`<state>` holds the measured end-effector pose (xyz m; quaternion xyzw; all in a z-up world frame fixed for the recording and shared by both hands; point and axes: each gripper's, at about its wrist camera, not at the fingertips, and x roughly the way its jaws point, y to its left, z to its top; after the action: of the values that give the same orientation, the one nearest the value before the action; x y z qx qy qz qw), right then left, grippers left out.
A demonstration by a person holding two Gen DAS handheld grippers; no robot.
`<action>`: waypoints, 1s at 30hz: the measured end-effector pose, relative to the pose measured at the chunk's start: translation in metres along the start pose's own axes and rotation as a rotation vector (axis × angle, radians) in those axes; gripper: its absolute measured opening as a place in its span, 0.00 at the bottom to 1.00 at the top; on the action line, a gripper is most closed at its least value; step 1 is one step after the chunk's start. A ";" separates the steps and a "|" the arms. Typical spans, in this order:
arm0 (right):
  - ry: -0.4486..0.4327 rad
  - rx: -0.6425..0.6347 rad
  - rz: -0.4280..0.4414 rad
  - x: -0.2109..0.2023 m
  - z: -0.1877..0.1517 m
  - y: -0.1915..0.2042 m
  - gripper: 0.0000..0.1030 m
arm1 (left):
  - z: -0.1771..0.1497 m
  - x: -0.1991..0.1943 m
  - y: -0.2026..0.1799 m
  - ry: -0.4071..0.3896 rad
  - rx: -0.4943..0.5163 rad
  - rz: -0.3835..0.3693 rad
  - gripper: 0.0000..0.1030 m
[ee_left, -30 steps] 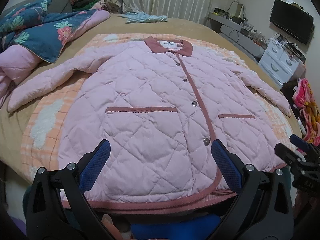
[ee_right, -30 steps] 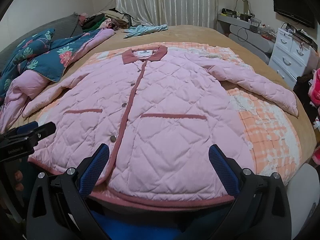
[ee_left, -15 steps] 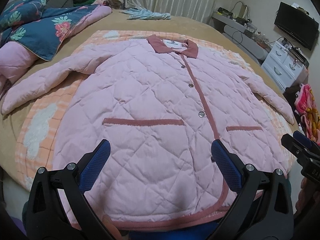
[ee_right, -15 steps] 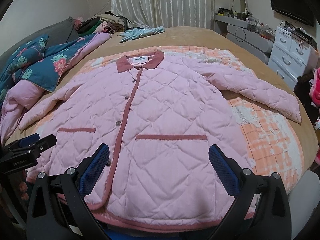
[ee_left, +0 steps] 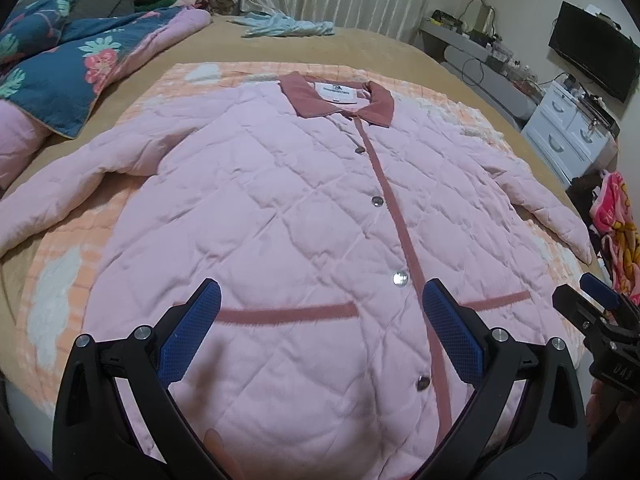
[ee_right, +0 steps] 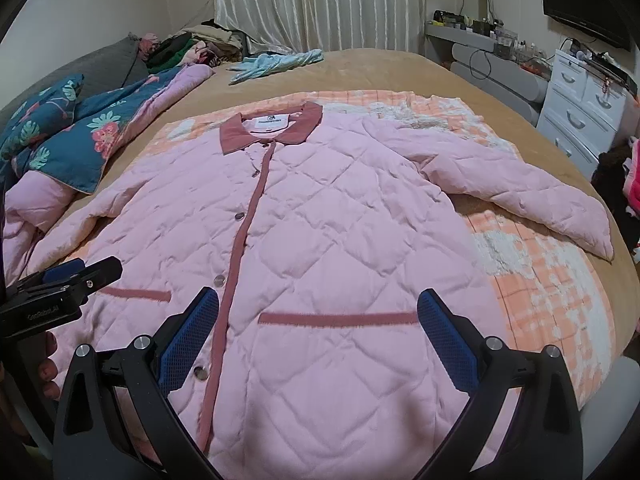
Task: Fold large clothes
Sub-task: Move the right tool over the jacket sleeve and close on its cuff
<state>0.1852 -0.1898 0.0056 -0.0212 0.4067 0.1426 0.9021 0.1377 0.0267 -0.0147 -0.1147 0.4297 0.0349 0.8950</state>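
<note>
Left gripper (ee_left: 320, 320), fingers spread wide and grasping nothing, above the lower front of the pink quilted coat (ee_left: 304, 216), which lies buttoned and flat on the bed (ee_right: 384, 68); right gripper (ee_right: 318, 330) likewise released.

In my right wrist view, the black body of my left gripper (ee_right: 60, 296) carries pale lettering that looks like "GenRobot.AI", though it is small. In my left wrist view, the black body of my right gripper (ee_left: 608, 344) shows "UAS"-like characters, seen at an angle. The white neck label (ee_left: 335, 92) inside the pink quilted jacket's (ee_left: 300, 240) collar has dark print too small to read.
</note>
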 end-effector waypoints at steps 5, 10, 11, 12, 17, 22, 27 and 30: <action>0.008 0.011 -0.015 0.017 0.016 -0.007 0.96 | 0.014 0.018 -0.008 0.024 0.003 -0.001 0.92; 0.008 0.033 -0.043 0.030 0.032 -0.023 0.96 | 0.030 0.032 -0.020 0.033 0.016 -0.002 0.92; 0.007 0.037 -0.046 0.031 0.034 -0.026 0.96 | 0.033 0.034 -0.022 0.031 0.017 -0.008 0.92; 0.006 0.046 -0.054 0.034 0.038 -0.031 0.96 | 0.036 0.035 -0.025 0.030 0.018 -0.017 0.92; -0.003 0.087 -0.091 0.042 0.050 -0.056 0.96 | 0.054 0.048 -0.041 0.033 0.034 -0.028 0.92; 0.002 0.157 -0.108 0.050 0.059 -0.092 0.96 | 0.071 0.063 -0.051 0.048 0.030 -0.040 0.92; 0.017 0.234 -0.170 0.061 0.062 -0.140 0.96 | 0.085 0.084 -0.061 0.093 0.030 -0.085 0.92; 0.029 0.284 -0.214 0.068 0.061 -0.168 0.96 | 0.091 0.097 -0.069 0.104 0.045 -0.062 0.92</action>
<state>0.3183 -0.3251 -0.0168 0.0613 0.4313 -0.0132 0.9000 0.2796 -0.0222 -0.0229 -0.1096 0.4725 -0.0083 0.8744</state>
